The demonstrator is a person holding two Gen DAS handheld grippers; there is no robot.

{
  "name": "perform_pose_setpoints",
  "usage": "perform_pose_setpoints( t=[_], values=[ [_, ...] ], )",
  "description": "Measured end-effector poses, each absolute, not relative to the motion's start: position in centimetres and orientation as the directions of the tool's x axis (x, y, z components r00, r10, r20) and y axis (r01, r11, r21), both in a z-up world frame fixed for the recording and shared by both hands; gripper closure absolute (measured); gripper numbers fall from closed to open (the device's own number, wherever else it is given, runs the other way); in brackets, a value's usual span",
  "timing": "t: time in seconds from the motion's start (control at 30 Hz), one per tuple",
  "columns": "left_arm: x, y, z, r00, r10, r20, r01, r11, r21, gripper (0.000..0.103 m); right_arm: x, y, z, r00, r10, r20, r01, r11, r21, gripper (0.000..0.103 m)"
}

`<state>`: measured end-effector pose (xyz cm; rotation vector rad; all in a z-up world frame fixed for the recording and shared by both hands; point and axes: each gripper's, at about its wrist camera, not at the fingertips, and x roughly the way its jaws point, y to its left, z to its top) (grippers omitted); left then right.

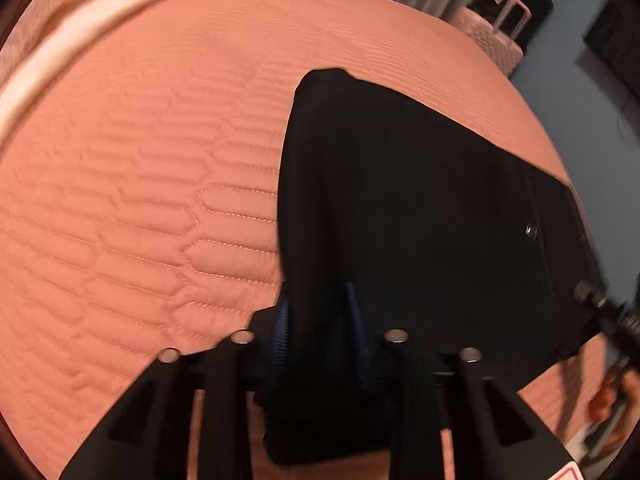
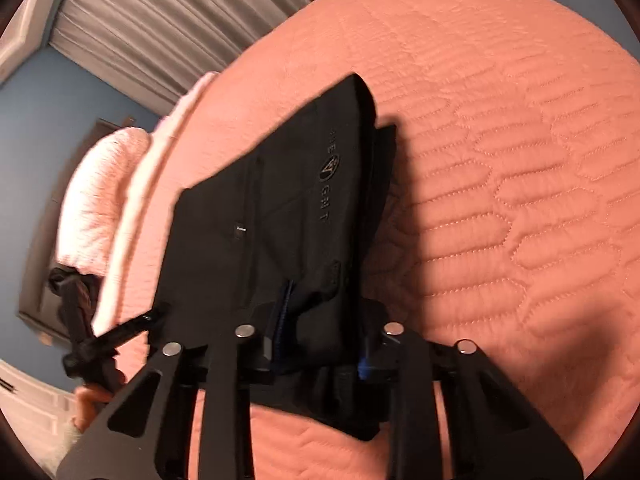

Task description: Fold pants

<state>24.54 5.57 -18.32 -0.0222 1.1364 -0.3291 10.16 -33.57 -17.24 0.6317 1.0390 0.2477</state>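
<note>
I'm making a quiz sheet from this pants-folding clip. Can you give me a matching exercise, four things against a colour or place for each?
Things:
1. pants
2. bedspread
3. curtain
4. suitcase

Descriptions:
A. grey, pleated, hanging behind the bed
B. black, folded, pinched by both grippers
C. pink, standing on the floor past the bed's far edge
D. salmon, quilted in long hexagons

Pairs: 1-B, 2-D, 3-A, 4-C

The left gripper and the right gripper each have black fabric between the fingers.
</note>
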Motion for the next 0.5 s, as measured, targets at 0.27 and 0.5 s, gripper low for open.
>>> perform_pose_setpoints(
  t=[0.27,0.5],
  values=[
    [18.2,7.0,-18.5,0.36,-0.22,-0.907,0.23,0.963,-0.142,0.087,5.1,-37.5,-20.5,0.464,0.571,-0.677,0.188,0.684,0.705,0.074],
    [22.6,6.9,-18.9,0.32,-0.429,-0.845,0.166,0.903,-0.396,0.014,7.0,-36.0,-19.9,0.441,0.539,-0.718,0.168,0.736,0.656,0.069]
  ],
)
